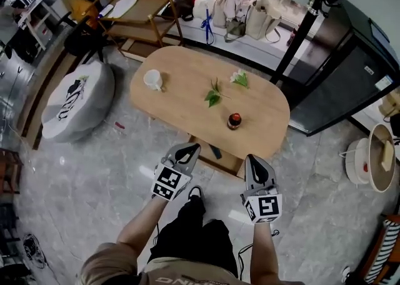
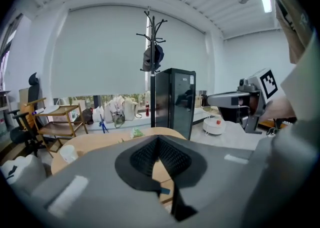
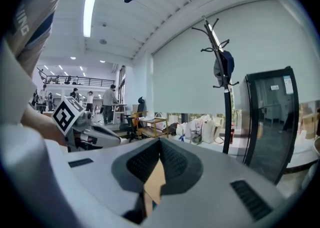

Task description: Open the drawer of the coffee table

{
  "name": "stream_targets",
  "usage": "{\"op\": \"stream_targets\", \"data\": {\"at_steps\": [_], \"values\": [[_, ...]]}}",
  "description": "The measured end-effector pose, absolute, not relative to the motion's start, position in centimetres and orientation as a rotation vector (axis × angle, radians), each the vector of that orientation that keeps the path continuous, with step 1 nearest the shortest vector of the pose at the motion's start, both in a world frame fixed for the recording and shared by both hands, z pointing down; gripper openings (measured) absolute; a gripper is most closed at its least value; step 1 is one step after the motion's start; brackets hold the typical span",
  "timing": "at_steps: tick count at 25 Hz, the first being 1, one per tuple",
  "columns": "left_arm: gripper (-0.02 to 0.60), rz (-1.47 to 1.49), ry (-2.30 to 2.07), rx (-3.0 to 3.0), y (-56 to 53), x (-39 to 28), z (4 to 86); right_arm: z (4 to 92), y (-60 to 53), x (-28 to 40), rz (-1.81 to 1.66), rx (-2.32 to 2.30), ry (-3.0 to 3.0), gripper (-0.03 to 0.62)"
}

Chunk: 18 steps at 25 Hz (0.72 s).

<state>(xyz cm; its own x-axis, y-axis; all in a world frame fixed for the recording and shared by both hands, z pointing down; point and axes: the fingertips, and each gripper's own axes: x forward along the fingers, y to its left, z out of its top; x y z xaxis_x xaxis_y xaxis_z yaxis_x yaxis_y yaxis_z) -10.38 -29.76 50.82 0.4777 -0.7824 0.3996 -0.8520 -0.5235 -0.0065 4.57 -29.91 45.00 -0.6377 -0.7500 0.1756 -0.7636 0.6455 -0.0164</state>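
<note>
The oval wooden coffee table [image 1: 187, 80] stands ahead of me in the head view. Its drawer [image 1: 222, 160] juts out from under the near edge, with a dark item inside. A white cup [image 1: 153, 79], green leaves [image 1: 213, 95] and a small red jar [image 1: 234, 120] sit on top. My left gripper [image 1: 190, 148] and right gripper [image 1: 253, 159] are held high above the floor, in front of the table, touching nothing. Both are shut and empty. In the left gripper view the left gripper [image 2: 159, 139] shows pads pressed together over the table [image 2: 100, 142]. The right gripper [image 3: 160, 144] looks the same.
A grey pouf [image 1: 78, 99] lies left of the table. A wooden cart [image 1: 140, 18] and bags [image 1: 250, 18] line the far wall. A black coat stand [image 1: 300, 30] and a dark cabinet [image 1: 350, 71] stand at the right. My legs [image 1: 194, 234] are below.
</note>
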Motion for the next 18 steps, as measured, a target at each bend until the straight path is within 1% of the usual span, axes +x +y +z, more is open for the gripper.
{"op": "stream_targets", "data": {"at_steps": [10,15,18], "values": [[0.006,0.469,-1.511,2.455,-25.9,-11.6,33.2,28.4,-25.5,4.4,0.098,1.142,-2.681,0.004],[0.006,0.464,-1.535,2.469,-25.1,-12.6,28.8,23.9,-24.5,3.3,0.088,1.12,-2.721,0.005],[0.006,0.36,-1.492,2.454,-25.0,-12.5,27.0,21.8,-24.2,2.5,0.044,1.109,-2.719,0.005]]}}
